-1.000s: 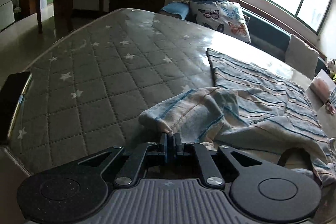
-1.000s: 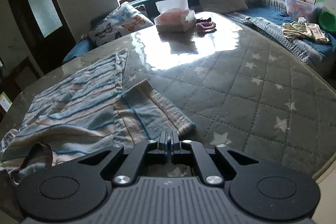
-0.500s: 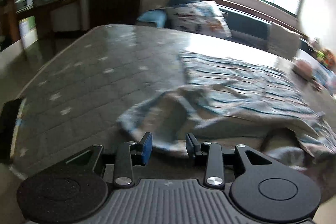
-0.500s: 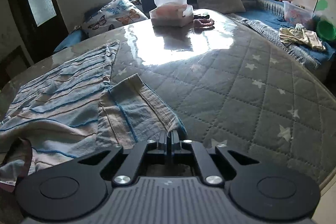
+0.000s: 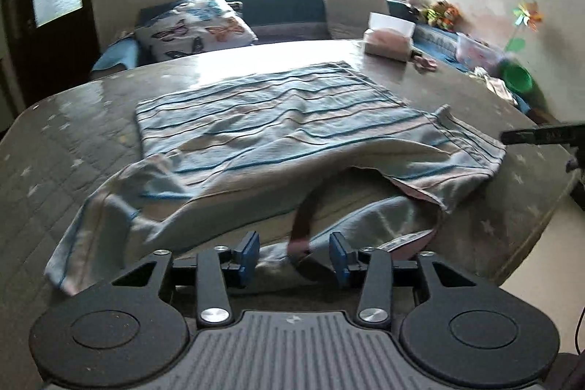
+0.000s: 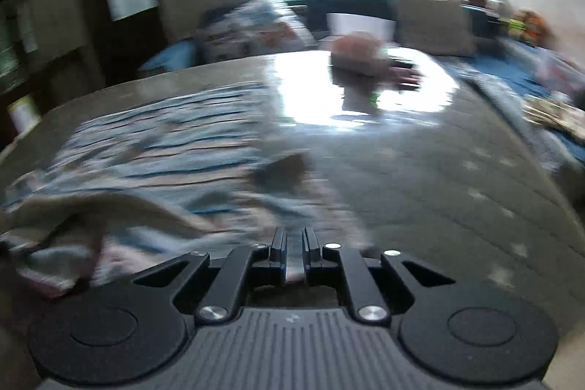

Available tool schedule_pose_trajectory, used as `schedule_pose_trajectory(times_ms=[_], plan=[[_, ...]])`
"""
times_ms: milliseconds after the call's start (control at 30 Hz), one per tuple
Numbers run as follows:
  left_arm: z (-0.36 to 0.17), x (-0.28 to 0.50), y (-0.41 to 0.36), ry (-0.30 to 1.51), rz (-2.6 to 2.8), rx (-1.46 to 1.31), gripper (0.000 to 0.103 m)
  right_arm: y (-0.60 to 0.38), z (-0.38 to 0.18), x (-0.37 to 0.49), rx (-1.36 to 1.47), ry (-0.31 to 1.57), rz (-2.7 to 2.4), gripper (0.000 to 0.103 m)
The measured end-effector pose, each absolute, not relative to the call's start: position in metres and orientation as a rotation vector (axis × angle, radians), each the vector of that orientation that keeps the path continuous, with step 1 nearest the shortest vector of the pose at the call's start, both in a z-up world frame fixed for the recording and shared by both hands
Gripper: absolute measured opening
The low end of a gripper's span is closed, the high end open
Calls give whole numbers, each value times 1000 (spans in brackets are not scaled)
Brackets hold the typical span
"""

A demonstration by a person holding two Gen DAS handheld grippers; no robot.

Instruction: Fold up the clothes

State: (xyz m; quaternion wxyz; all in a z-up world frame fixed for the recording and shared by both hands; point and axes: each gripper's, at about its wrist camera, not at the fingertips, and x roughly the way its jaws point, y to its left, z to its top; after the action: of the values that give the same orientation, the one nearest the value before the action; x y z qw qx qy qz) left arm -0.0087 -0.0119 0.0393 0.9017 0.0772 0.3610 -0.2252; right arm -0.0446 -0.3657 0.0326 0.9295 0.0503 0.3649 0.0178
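Striped garment (image 5: 278,119) lies spread on the quilted star-pattern table (image 5: 55,148), its collar end bunched at the near edge. Left gripper (image 5: 294,253): jaws wide apart, blue pads (image 5: 250,249) on either side of the dark neckline band (image 5: 305,218), nothing clamped. Right gripper (image 6: 293,251): jaws narrow, pinching a strip of the garment's cloth; this view is motion-blurred. Tissue box (image 5: 389,37) sits at the far edge.

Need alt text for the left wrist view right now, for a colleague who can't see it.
The left gripper is open just above the collar of a striped shirt spread on a star-patterned table. A tissue box sits at the far edge.
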Motion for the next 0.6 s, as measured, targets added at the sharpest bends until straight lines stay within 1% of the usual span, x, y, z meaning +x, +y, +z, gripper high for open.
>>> schedule_pose_trajectory(times_ms=[167, 233, 267, 300, 367, 400, 433, 533, 567, 600], plan=[[31, -4, -24, 747, -487, 204, 47, -319, 40, -33, 55, 770, 246, 11], [26, -3, -26, 765, -496, 218, 45, -299, 41, -29, 29, 779, 327, 16], [23, -3, -26, 773, -501, 223, 41, -287, 40, -27, 9, 785, 366, 22], [22, -3, -26, 780, -507, 225, 39, -275, 38, -26, -11, 791, 404, 23], [19, -4, -25, 786, -514, 227, 28, -255, 35, -24, -43, 801, 462, 24], [18, -4, -25, 787, -516, 227, 24, -247, 33, -23, -56, 809, 483, 27], [18, -4, -25, 790, -520, 224, 16, -239, 30, -23, -71, 819, 499, 28], [18, -6, -24, 782, -523, 230, 6, -221, 18, -22, -130, 848, 505, 28], [20, -8, -24, 776, -523, 232, 4, -217, 14, -21, -148, 852, 493, 28], [21, -10, -23, 770, -523, 234, 4, -216, 13, -23, -156, 851, 488, 24]])
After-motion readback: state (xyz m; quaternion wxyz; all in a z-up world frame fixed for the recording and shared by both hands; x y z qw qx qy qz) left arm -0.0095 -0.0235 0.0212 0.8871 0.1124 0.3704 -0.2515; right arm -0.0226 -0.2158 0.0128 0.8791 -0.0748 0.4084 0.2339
